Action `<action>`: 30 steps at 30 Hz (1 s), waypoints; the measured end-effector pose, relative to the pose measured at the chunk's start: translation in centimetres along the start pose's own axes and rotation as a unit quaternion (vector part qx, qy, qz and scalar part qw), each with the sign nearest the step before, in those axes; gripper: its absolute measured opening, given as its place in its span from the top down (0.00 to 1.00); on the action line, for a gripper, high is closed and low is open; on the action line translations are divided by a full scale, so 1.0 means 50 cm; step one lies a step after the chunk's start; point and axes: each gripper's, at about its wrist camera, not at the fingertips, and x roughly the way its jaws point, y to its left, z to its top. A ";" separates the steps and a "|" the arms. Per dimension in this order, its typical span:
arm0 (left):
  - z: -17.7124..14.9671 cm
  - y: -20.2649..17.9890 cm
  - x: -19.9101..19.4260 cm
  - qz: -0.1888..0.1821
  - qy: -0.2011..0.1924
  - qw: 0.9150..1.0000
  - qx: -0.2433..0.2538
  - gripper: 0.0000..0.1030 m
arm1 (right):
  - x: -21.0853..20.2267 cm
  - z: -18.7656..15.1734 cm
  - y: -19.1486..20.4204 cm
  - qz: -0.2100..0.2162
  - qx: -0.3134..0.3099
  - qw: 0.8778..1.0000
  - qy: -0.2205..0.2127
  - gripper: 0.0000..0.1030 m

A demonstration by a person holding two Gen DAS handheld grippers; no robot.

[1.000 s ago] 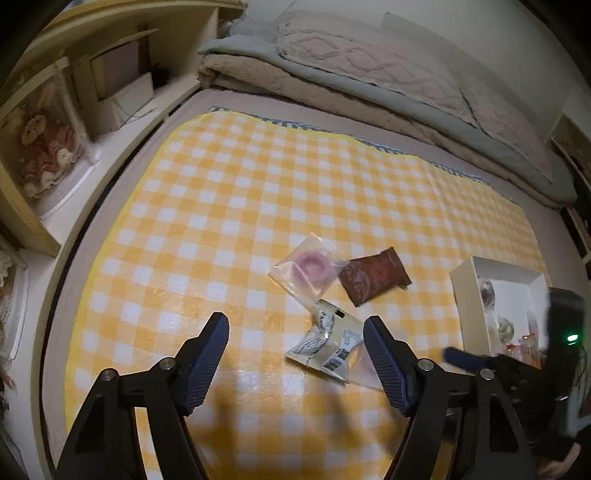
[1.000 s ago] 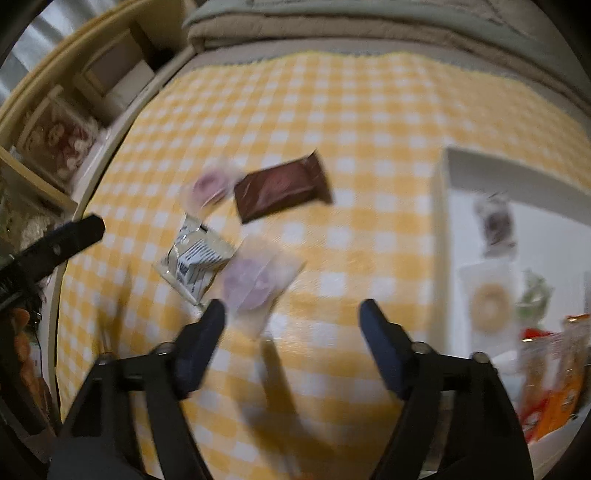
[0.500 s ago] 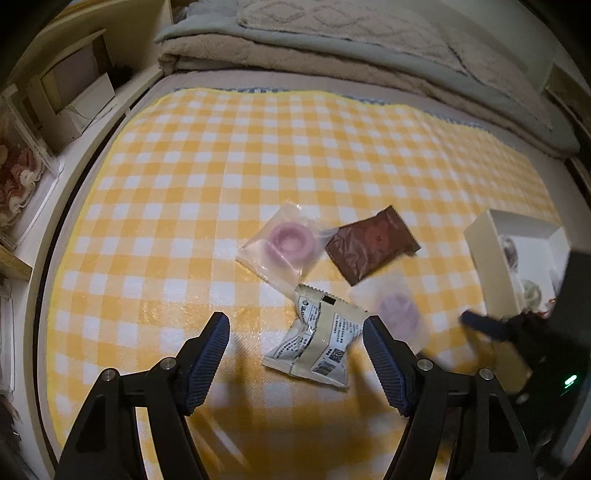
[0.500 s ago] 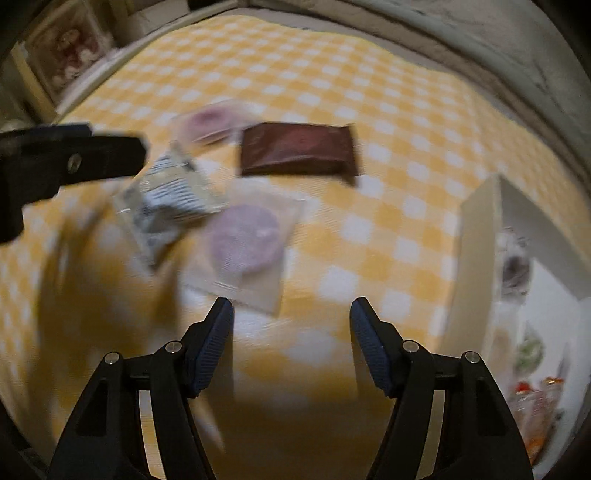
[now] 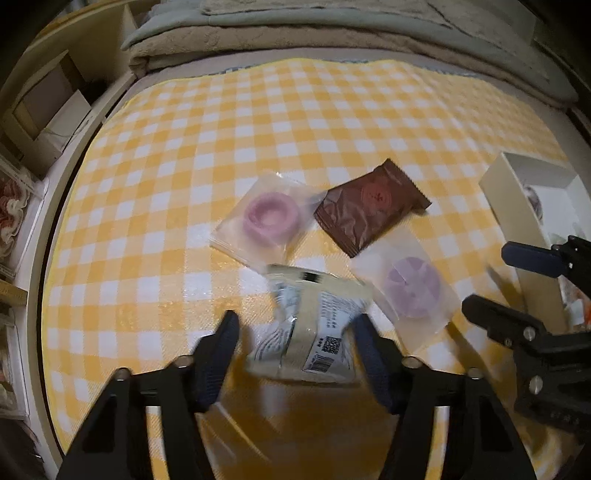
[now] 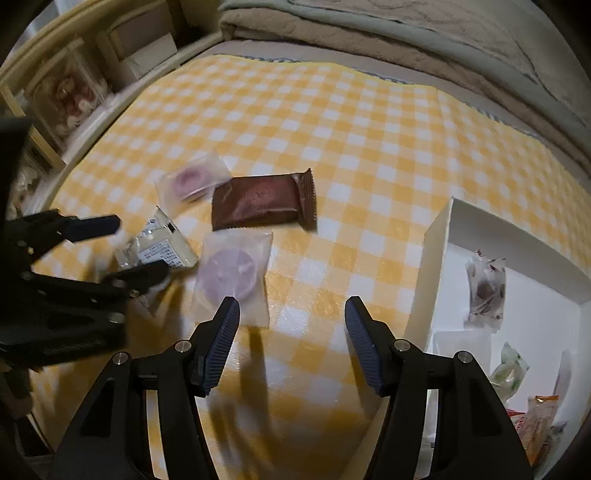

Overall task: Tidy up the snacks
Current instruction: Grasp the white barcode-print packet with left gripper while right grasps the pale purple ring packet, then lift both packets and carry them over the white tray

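On the yellow checked cloth (image 5: 184, 166) lies a cream snack packet (image 5: 314, 332) with black print. My left gripper (image 5: 295, 332) points down over it and its jaws are closing; the packet lies between the fingers, with a gap still at the left pad. From the right wrist view, the left gripper (image 6: 125, 251) straddles that packet (image 6: 159, 251). My right gripper (image 6: 291, 317) is open and holds nothing. A clear packet with a purple disc (image 6: 232, 273) lies just past its left fingertip. Farther back are a brown packet (image 6: 262, 203) and a pink ring snack (image 6: 192, 181).
An open white box (image 6: 436, 251) with several wrapped snacks inside stands at the right on the cloth. Folded blankets (image 5: 332, 29) run along the back edge. Wooden shelves (image 5: 37, 110) stand beyond the cloth's left edge. The right gripper (image 5: 506, 284) shows beside the box (image 5: 506, 195).
My left gripper has come down over the cream packet and its jaws have narrowed around it. The right gripper has rolled a little, and its jaws are slightly narrower.
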 end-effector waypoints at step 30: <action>-0.023 0.113 -0.057 0.030 -0.026 0.994 -0.097 0.62 | 0.051 0.035 0.061 0.029 -0.027 0.999 -0.011 0.53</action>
